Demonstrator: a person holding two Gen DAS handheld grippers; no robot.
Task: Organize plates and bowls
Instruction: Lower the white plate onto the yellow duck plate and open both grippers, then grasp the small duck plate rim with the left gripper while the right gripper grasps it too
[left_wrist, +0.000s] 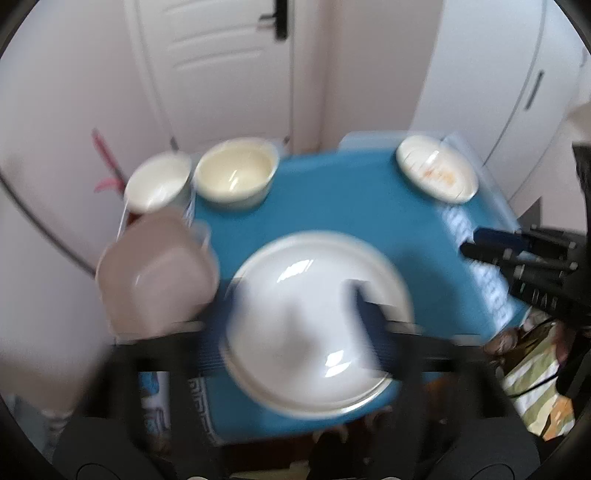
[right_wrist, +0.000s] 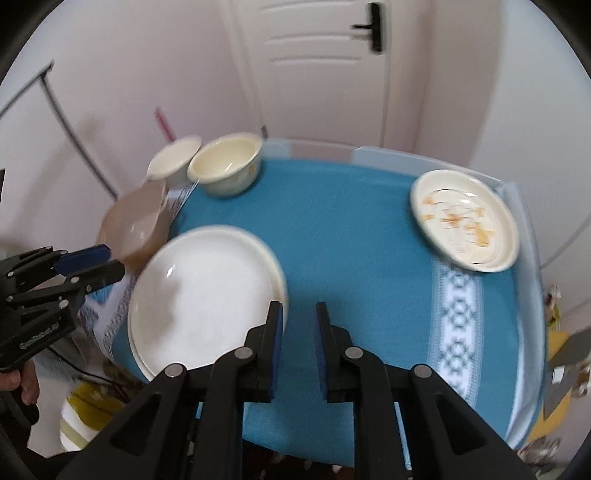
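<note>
A large white plate (left_wrist: 314, 321) (right_wrist: 207, 295) lies at the near left of the blue-clothed table (right_wrist: 351, 240). A dirty plate with orange smears (right_wrist: 465, 219) (left_wrist: 436, 168) sits at the far right. A cream bowl (right_wrist: 225, 164) (left_wrist: 236, 171), a white bowl (right_wrist: 173, 158) (left_wrist: 159, 182) and a brownish square bowl (right_wrist: 135, 221) (left_wrist: 155, 273) stand along the left edge. My left gripper (left_wrist: 295, 332) is blurred over the white plate; in the right wrist view (right_wrist: 107, 264) its jaws look nearly together and empty. My right gripper (right_wrist: 299, 314) is slightly open and empty, beside the white plate's right rim.
A white door (right_wrist: 321, 74) and walls stand behind the table. A cabinet (left_wrist: 517, 92) is at the right. Bags and clutter (left_wrist: 535, 387) lie on the floor beside the table. A pink item (left_wrist: 105, 162) leans at the far left wall.
</note>
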